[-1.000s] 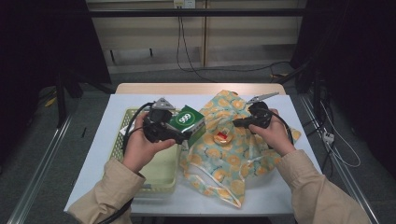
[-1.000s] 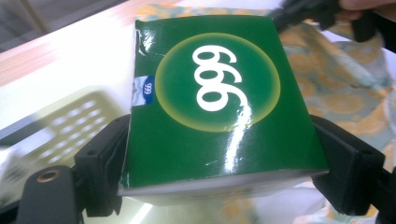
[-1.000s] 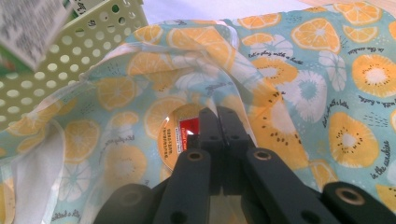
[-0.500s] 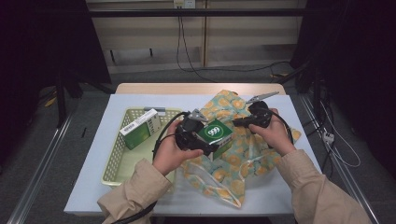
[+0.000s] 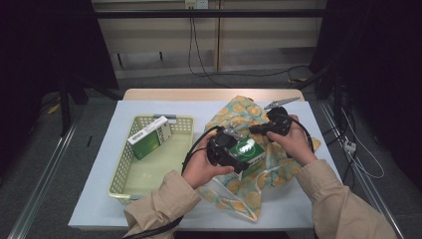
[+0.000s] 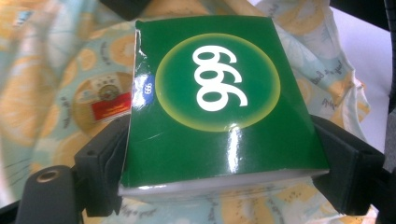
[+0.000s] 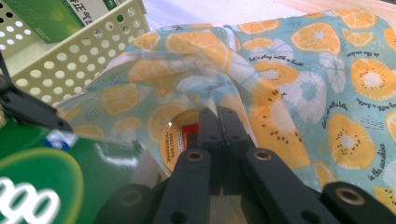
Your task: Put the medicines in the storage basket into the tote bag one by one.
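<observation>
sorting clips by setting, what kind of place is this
Likely a lab or recording workspace, not a home: a small white-covered table on a bare floor, dark curtains at both sides, and cables trailing down the back wall.

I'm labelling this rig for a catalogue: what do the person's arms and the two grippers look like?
Both arms wear beige long sleeves. The left gripper and right gripper are black, each with a chunky body. A black cable loops from the left one. In the gripper views, the jaws are matte black bars with round screw holes, one brass-ringed.

Two green boxes [image 5: 248, 151], one basket [image 5: 124, 164], one bag [image 5: 259, 179]
</observation>
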### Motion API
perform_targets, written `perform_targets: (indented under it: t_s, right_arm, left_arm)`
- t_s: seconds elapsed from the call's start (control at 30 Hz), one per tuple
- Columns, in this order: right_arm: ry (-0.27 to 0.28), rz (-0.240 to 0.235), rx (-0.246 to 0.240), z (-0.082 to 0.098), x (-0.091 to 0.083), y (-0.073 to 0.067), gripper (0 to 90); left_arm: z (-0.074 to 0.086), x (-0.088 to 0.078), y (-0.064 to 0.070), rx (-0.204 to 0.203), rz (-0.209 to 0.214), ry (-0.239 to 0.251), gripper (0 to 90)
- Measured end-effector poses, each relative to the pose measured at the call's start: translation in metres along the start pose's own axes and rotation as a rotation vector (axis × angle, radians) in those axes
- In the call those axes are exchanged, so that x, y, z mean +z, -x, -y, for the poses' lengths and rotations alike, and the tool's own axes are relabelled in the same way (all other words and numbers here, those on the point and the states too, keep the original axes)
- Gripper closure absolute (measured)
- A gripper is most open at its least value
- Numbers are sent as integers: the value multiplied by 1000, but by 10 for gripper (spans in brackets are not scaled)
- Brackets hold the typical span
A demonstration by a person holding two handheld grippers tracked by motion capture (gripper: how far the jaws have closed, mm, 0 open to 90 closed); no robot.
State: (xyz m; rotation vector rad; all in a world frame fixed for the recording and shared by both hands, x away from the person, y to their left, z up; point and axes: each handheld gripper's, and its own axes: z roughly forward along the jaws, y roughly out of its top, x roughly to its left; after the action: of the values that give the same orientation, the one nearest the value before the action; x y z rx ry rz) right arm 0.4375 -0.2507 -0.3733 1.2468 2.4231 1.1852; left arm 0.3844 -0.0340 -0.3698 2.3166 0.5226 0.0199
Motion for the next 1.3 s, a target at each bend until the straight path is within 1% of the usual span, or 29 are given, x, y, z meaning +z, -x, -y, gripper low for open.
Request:
perform_targets:
  t_s: [0.17,0.2,0.3,0.33,0.4,0.43,0.47,0.53,0.57,0.6,0.63,0.67,0.73,0.77,0.8,0.9,1.0,1.07,1.1,1.13,1.17,1.2,1.23,1.27,1.3]
  right_arm:
    - [0,3,0,0,0,0,900]
    - [-1,3,-1,0,0,0,900]
    - [0,-1,-1,-1,-1,0,900]
    - [0,1,-3,-1,-1,0,900]
    - [3,1,-4,-1,-2,0,900]
    - [2,0,-5,-2,-3,-1,900]
    - [5,2,-6,-2,-3,-1,900]
    - [4,1,-8,-3,-4,-1,900]
    - [5,1,-10,-3,-5,-2,900]
    - [6,0,-10,-3,-5,-2,900]
    - [6,1,-10,-3,-6,-1,900]
    - [7,0,-9,-3,-6,-1,900]
    - [7,2,-8,-3,-6,-1,900]
    - [7,1,-8,-3,-6,-1,900]
    - [7,1,-9,-3,-6,-1,900]
    - [8,1,-6,-3,-6,-1,900]
    - [6,-1,-8,-4,-7,-1,900]
    - [8,1,-7,-4,-8,-1,900]
    - [9,0,-8,-4,-8,0,900]
    - [10,0,-8,-5,-8,0,900]
    - [10,-2,-6,-5,-8,0,900]
    - [8,-1,-7,-5,-8,0,900]
    - [12,-2,-4,-5,-9,0,900]
    - [13,-3,-4,-5,-9,0,900]
    - [14,-3,-5,-5,-9,1,900]
  left_arm:
    - [-1,12,1,-7,-1,-16,161]
    - [-1,14,1,1,-9,-26,161]
    - [0,21,-2,-11,-14,-30,161]
    - [1,23,-2,-21,-10,-32,161]
    - [2,28,-4,-24,-18,-47,161]
    - [2,31,-6,-25,-22,-52,161]
    - [2,32,-8,-10,-30,-65,161]
    - [1,35,-11,-31,-34,-45,160]
    - [1,35,-13,-46,-39,-44,160]
    - [0,36,-15,-45,-43,-43,160]
    - [0,37,-15,-55,-54,-34,160]
    - [-2,37,-18,-47,-58,-43,160]
    - [-3,38,-22,-57,-69,-37,160]
    - [-4,39,-25,-53,-73,-41,160]
    - [-4,40,-27,-74,-78,-31,159]
    - [-7,43,-34,-84,-104,-22,159]
    - [-8,47,-40,-112,-121,1,159]
    - [-11,49,-43,-104,-126,2,159]
    - [-12,51,-44,-109,-133,8,159]
    - [-13,52,-45,-115,-138,4,158]
    - [-15,53,-46,-108,-146,3,158]
    - [-16,55,-46,-109,-169,3,158]
    - [-18,56,-48,-101,-160,0,158]
    - [-19,58,-49,-108,-172,5,158]
    - [-21,59,-51,-109,-169,6,158]
